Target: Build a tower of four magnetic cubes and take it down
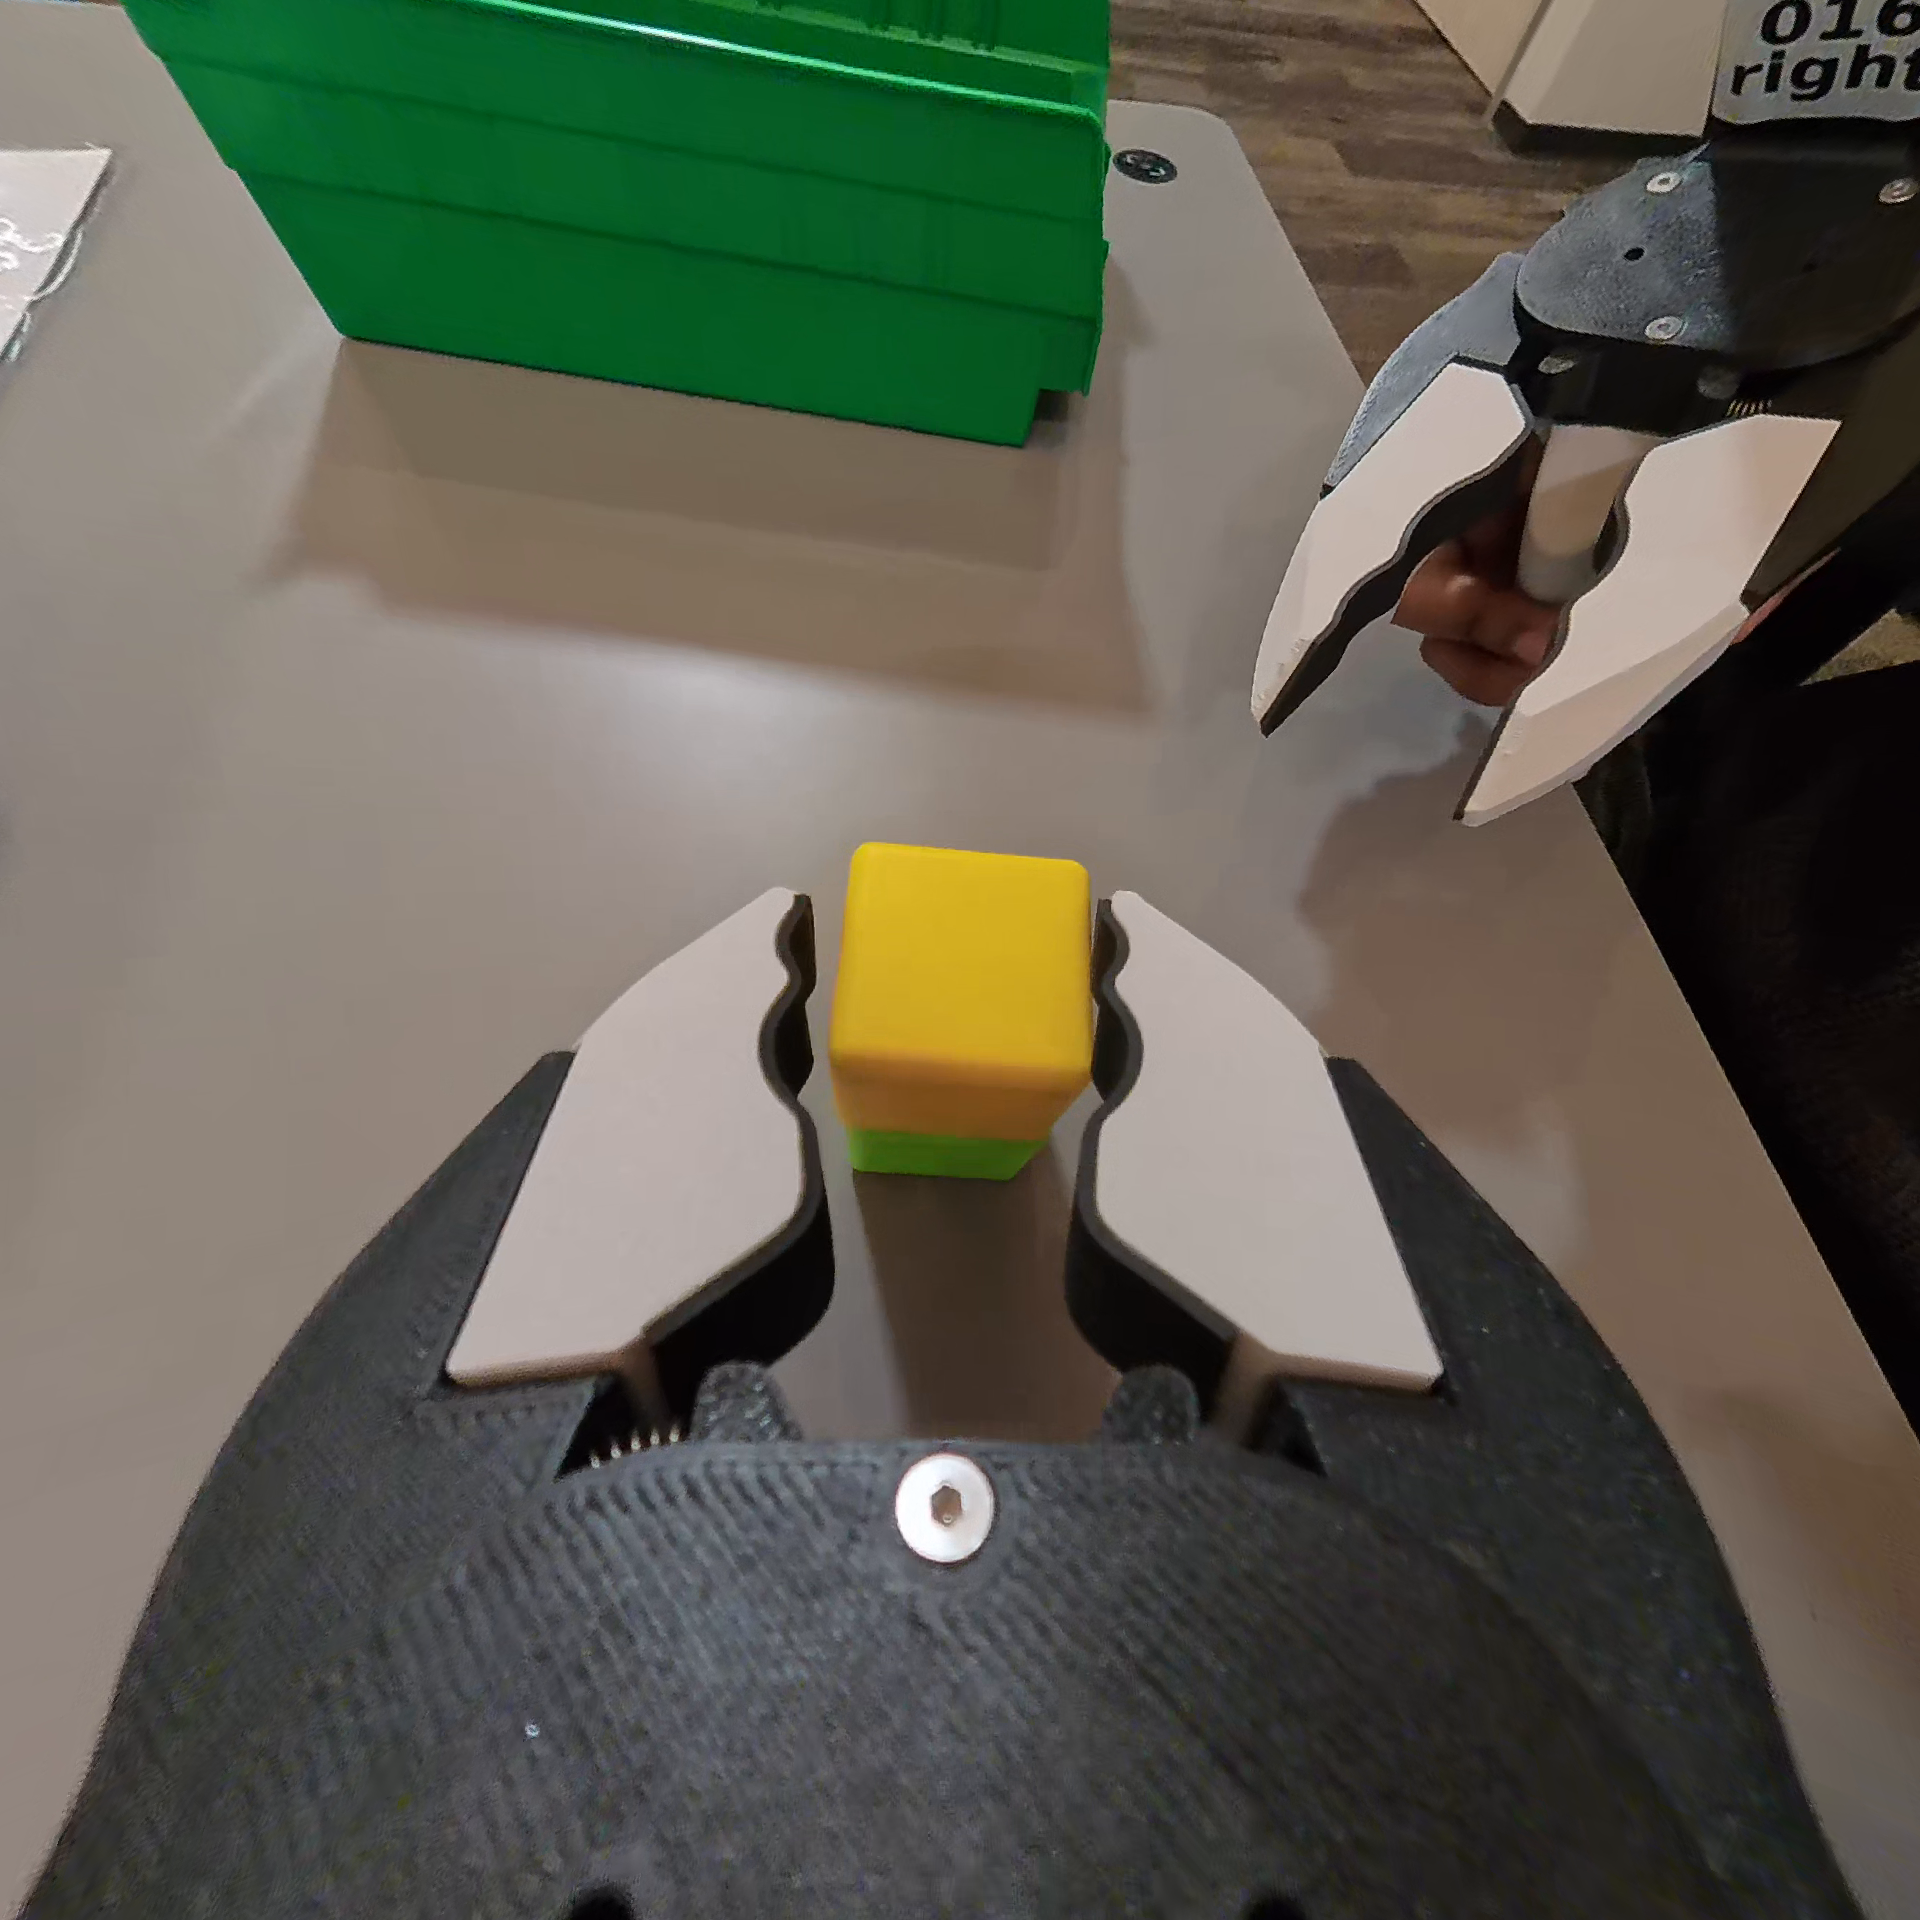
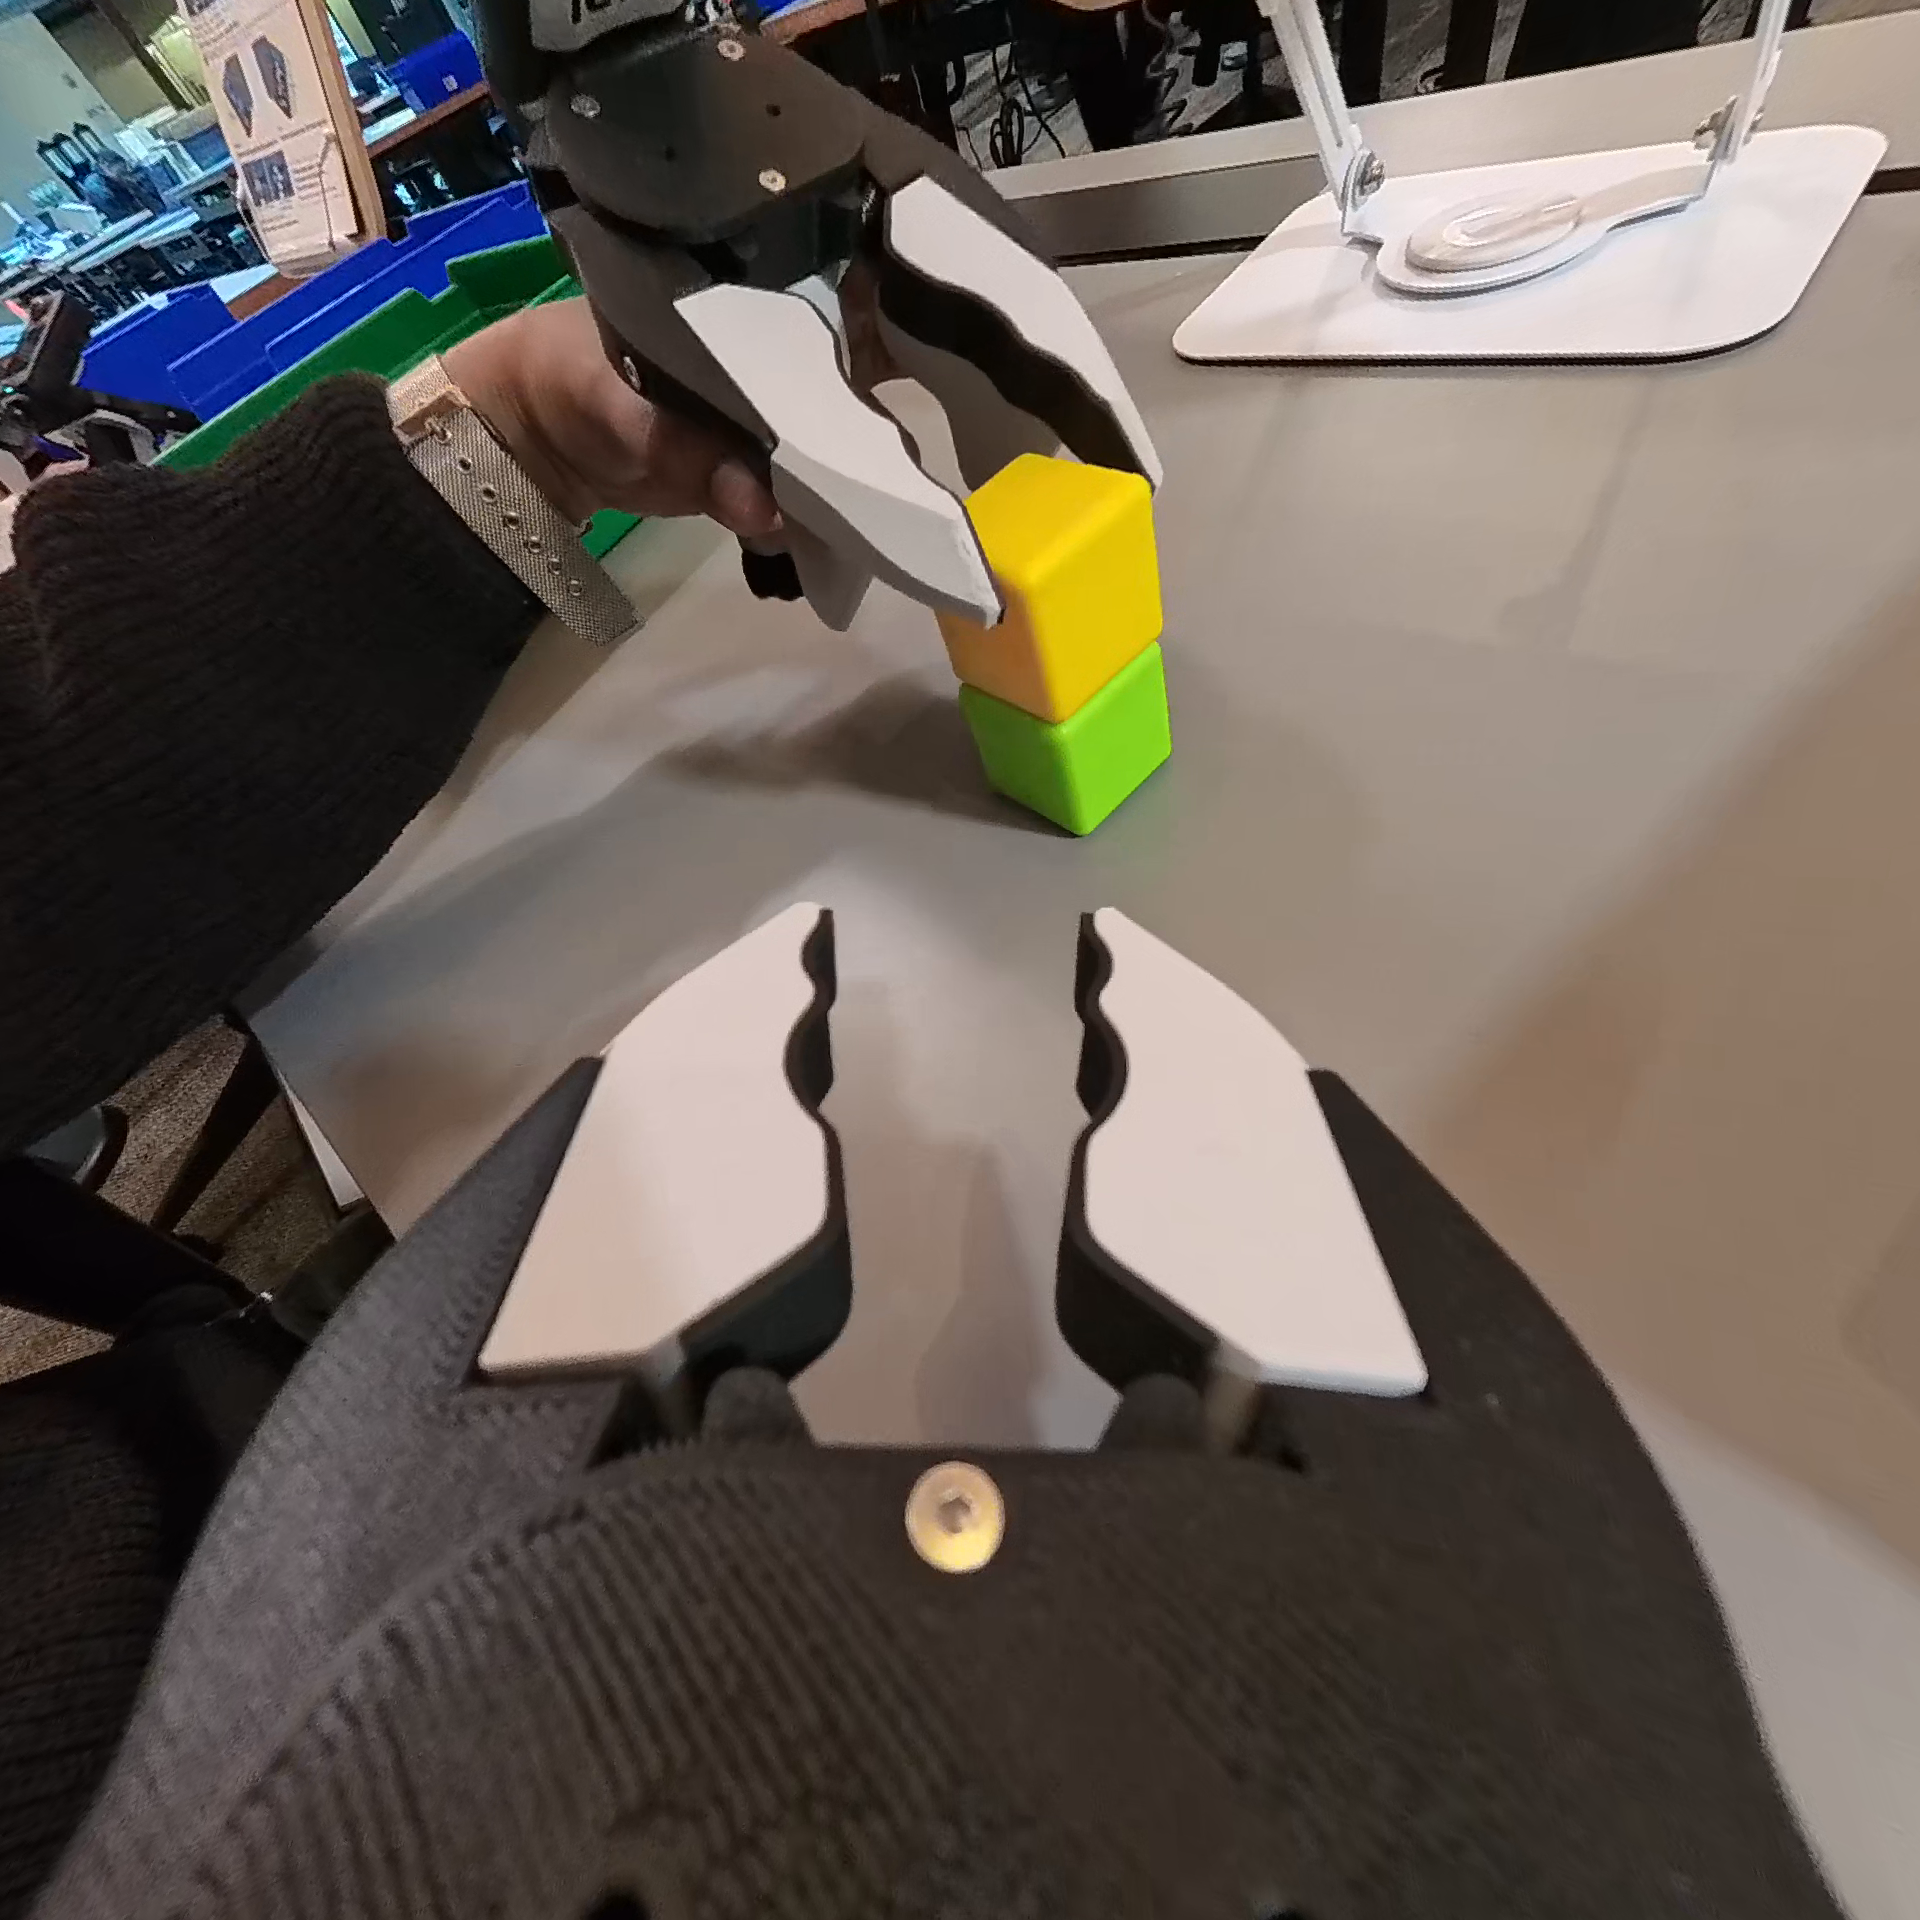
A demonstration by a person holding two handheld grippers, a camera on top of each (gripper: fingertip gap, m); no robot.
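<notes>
1. My left gripper (image 1: 951,987) has its two fingers on both sides of the yellow cube (image 1: 961,961). The inner pads look to touch the cube's sides, but I cannot tell for sure if they press it or stand just beside it.
2. The yellow cube sits on top of a light green cube (image 2: 1070,738). The two make a small tower on the grey table (image 1: 520,727). The yellow one is turned a little compared to the green one.
3. Both cubes are smooth matte plastic with rounded edges.
4. My right gripper (image 2: 954,935) is spread and holds nothing. It hovers over the table near the tower, without touching it.
5. The gripper fingers are pale flat plates with a wavy black inner edge. The bodies are black ribbed plastic with a silver screw.
6. Behind the tower stand stacked green bins (image 1: 665,208) of ridged plastic. From here I cannot see what is inside them.
7. In the right wrist view there are blue bins (image 2: 312,281) further back, also with hidden contents, and a white stand (image 2: 1558,239) with a flat rounded base on the table.
8. A dark knitted sleeve (image 2: 208,675) and a woven watch strap (image 2: 509,509) show on the arm that holds the left gripper.
</notes>
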